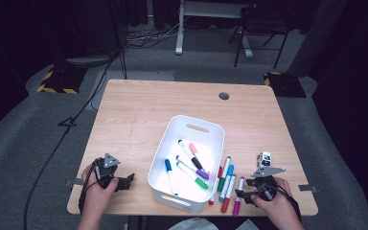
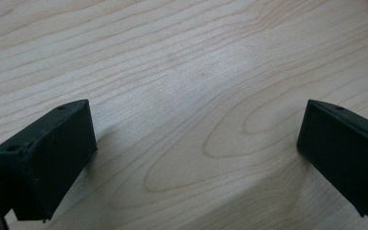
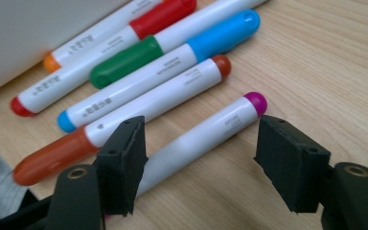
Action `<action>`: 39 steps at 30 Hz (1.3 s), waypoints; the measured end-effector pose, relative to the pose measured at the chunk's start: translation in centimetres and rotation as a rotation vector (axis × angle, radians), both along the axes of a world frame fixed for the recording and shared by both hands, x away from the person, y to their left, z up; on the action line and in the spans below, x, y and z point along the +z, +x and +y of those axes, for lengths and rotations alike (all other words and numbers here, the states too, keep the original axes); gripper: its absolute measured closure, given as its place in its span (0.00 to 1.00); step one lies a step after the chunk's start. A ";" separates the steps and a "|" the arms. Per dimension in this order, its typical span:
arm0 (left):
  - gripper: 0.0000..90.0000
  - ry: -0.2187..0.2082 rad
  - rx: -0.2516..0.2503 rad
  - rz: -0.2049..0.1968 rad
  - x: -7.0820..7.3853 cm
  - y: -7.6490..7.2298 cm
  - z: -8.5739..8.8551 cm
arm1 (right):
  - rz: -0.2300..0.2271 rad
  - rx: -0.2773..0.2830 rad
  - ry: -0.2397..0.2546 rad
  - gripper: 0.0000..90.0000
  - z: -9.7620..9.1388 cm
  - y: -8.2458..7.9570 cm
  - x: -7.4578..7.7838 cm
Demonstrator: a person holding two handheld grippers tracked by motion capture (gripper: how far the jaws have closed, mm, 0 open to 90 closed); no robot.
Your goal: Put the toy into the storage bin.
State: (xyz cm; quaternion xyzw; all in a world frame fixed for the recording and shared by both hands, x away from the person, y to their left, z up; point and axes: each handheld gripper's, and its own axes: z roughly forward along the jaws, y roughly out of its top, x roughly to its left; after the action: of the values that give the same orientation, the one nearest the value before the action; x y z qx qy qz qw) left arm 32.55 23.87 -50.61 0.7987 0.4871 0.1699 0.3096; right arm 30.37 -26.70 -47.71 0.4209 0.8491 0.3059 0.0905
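High view: the right tongs sit at the near right of the tabletop, nearest the magenta marker beside the white bin.

Left gripper view: the left tongs gape, empty.

Right gripper view: open tongs straddle the marker, which runs slantwise between the jaws, unpinched.

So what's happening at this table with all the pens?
A person is sorting markers into a white bin. The right claw, open, sits over the purple marker, the outermost of those lying on the table beside the bin, not yet gripping it. The left claw rests open above bare wood. Several markers already lie in the bin.
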 end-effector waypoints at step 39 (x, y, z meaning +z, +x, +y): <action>0.00 0.002 0.000 -0.001 0.0 0.0 0.0 | -0.076 0.043 -0.032 0.85 -1.4 1.3 4.4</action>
State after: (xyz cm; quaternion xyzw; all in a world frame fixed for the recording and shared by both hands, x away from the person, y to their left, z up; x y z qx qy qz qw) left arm 32.55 23.88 -50.61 0.7989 0.4869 0.1710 0.3089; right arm 31.68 -28.08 -43.33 0.3894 0.8587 0.3097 0.1229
